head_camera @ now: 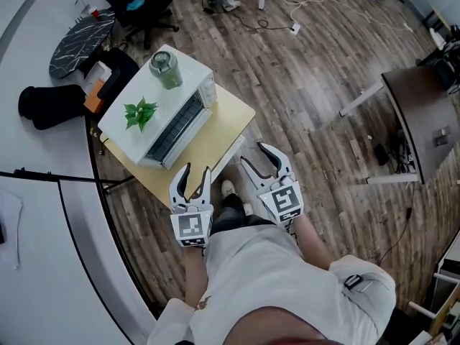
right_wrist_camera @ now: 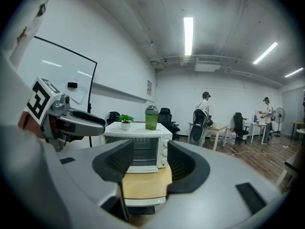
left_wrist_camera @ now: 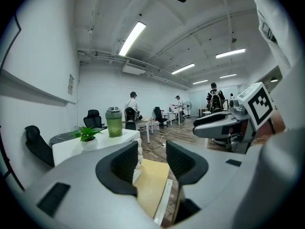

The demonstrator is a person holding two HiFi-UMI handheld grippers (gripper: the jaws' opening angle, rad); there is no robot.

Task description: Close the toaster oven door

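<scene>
toaster oven (head_camera: 175, 115): on small yellow table (head_camera: 230, 115), plant (head_camera: 140, 113) and green bottle (head_camera: 165, 70) on top | left gripper (head_camera: 198, 169): jaws narrowly apart, empty, at table's near edge | right gripper (head_camera: 252, 152): jaws wider apart, empty

Bright, even light from ceiling tubes (right_wrist_camera: 188, 30); soft shadows. Gripper views show fisheye bending and black corners.
</scene>
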